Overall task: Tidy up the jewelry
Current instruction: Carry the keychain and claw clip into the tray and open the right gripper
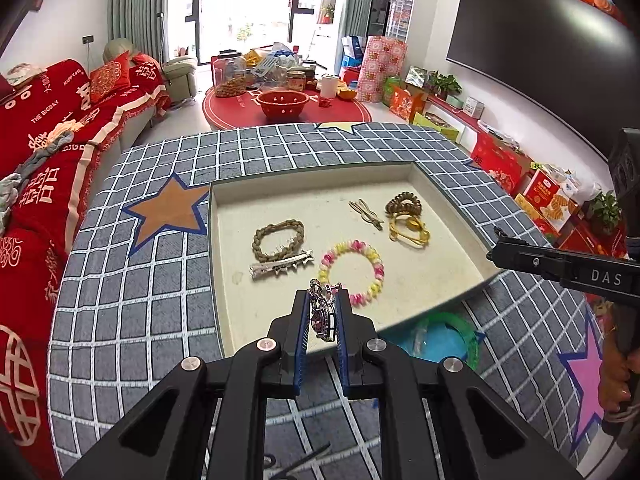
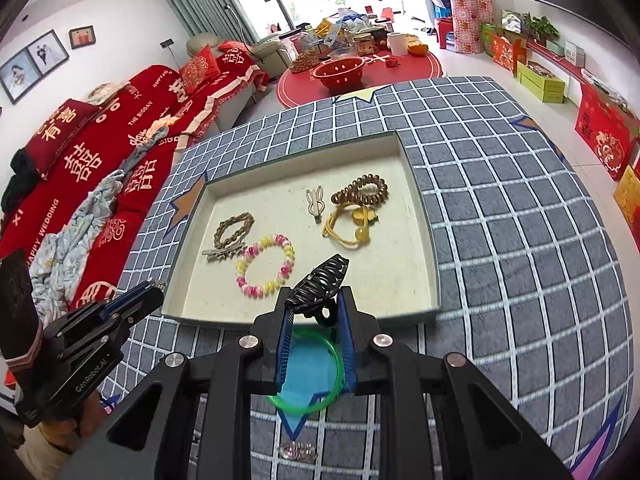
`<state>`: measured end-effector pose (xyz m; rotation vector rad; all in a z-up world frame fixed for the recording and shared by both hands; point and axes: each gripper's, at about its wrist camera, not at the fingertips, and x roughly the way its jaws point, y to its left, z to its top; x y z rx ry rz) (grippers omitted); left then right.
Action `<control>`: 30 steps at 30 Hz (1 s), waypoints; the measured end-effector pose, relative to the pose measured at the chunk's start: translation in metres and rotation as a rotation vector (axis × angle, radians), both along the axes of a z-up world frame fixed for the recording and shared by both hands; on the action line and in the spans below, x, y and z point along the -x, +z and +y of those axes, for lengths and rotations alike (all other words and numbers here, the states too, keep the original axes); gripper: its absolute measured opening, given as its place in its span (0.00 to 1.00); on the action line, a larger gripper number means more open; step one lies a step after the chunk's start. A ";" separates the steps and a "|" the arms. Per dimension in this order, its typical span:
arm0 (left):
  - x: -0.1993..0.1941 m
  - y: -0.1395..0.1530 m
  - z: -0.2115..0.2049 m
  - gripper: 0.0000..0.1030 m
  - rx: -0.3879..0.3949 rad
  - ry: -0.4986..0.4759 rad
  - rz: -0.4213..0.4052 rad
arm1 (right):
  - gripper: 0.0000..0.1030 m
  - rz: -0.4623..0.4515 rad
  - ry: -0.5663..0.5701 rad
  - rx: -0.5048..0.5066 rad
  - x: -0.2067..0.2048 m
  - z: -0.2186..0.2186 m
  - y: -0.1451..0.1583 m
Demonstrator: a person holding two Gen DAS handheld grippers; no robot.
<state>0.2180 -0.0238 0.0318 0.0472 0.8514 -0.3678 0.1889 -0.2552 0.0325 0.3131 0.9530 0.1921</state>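
Note:
My left gripper (image 1: 322, 296) is shut on a silver rhinestone hair clip (image 1: 323, 312), held over the near edge of the cream tray (image 1: 420, 176). My right gripper (image 2: 314, 294) is shut on a black claw clip (image 2: 320, 280), also above the tray's (image 2: 424, 216) near rim. Inside the tray lie a braided brown band (image 1: 278, 236), a silver clip (image 1: 280, 266), a pink-and-yellow bead bracelet (image 1: 352, 270), a small bunny clip (image 1: 366, 212), a brown coil tie (image 1: 404, 202) and a yellow hair tie (image 1: 410, 230). A green bangle (image 2: 308, 372) rests on the cloth below my right gripper.
The tray sits on a grey checked cloth with stars (image 1: 160, 280). A small clear clip (image 2: 298, 450) lies on the cloth near the front. A red sofa (image 1: 36, 152) runs along the left. A low red table with a red colander (image 1: 282, 104) stands beyond.

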 end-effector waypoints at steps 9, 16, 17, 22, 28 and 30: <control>-0.037 -0.021 -0.007 0.25 -0.033 0.029 0.035 | 0.23 0.051 0.012 0.018 -0.039 0.005 -0.023; -0.053 -0.041 -0.010 0.25 -0.054 0.035 0.077 | 0.23 0.105 0.013 0.027 -0.056 0.002 -0.047; -0.054 -0.043 -0.011 0.25 -0.059 0.035 0.081 | 0.23 0.110 0.013 0.030 -0.058 0.002 -0.050; -0.061 -0.052 -0.013 0.25 -0.072 0.047 0.099 | 0.23 0.128 0.000 0.033 -0.066 -0.001 -0.060; -0.071 -0.061 -0.014 0.25 -0.082 0.065 0.114 | 0.23 0.134 -0.014 0.040 -0.078 -0.004 -0.066; -0.072 -0.064 -0.014 0.25 -0.089 0.070 0.118 | 0.23 0.137 -0.016 0.044 -0.081 -0.004 -0.069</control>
